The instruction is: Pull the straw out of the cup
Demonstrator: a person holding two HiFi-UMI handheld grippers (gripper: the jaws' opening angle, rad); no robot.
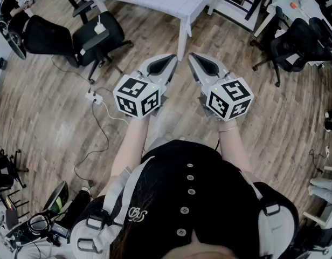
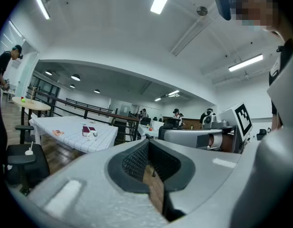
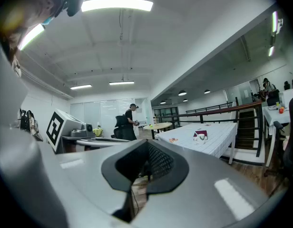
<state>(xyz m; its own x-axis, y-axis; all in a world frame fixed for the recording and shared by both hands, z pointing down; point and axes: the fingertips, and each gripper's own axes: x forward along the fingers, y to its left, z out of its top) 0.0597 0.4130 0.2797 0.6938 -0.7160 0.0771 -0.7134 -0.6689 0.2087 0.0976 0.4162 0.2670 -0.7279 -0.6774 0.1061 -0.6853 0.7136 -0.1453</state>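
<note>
Standing off the counter (image 1: 150, 4); left gripper (image 1: 167, 62) and right gripper (image 1: 197, 62) are held level, fingers together, empty. Approach is needed next.

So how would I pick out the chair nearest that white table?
Start at the big white table ahead on the wooden floor. Just left of it stands a black office chair on wheels. Unlike the other black chairs around, it has a small white thing lying on its seat.
</note>
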